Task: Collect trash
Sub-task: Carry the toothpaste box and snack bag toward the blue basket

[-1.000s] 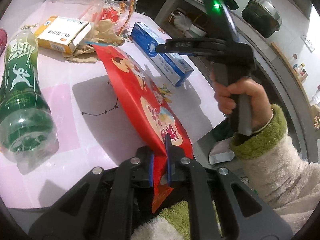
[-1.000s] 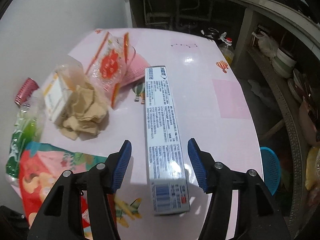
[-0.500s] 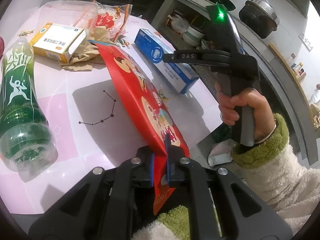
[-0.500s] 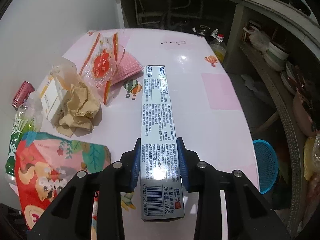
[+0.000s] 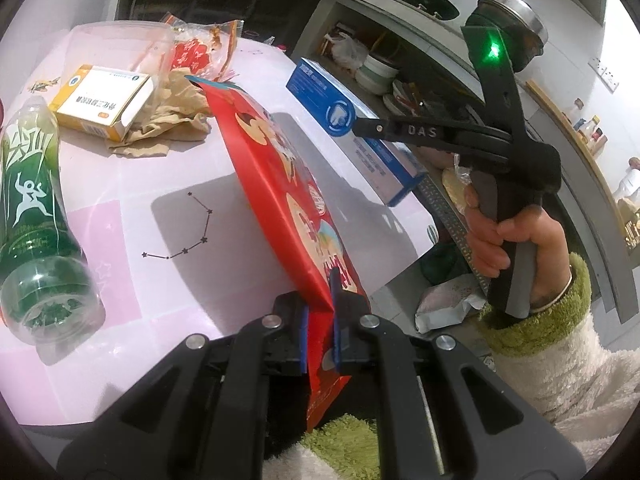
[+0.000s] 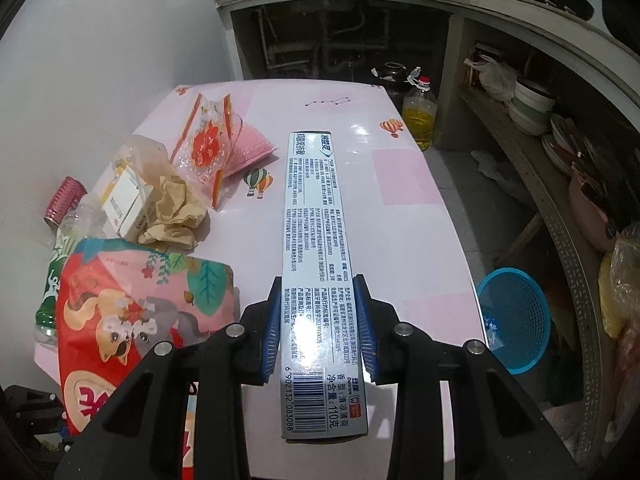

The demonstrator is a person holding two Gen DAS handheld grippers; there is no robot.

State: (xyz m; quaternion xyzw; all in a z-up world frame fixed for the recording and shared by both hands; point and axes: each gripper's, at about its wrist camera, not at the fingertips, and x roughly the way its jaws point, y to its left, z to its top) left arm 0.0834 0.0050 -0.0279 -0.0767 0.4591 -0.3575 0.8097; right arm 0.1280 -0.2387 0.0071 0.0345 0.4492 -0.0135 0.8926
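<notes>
Two grippers each hold a piece of trash above the pink table (image 6: pixel 404 216); the left gripper (image 5: pixel 320 320) has its blue pads pinched tight on the lower edge of a red snack bag (image 5: pixel 288 200), which stands up on edge and leans away from the camera; the right gripper (image 6: pixel 318 332) is clamped on both long sides of a toothpaste box (image 6: pixel 316 248), near its barcode end, the box running straight out between the fingers and, as far as the left view shows, raised off the table. Left on the tabletop are a green plastic bottle (image 5: pixel 28 208) lying on its side, a yellow-and-white medicine box (image 5: pixel 104 100) resting on crumpled brown paper (image 5: pixel 176 120), and a clear wrapper with red print (image 6: pixel 208 148) beside them; a blue mesh basket (image 6: pixel 516 316) stands on the floor just past the table's right edge.
</notes>
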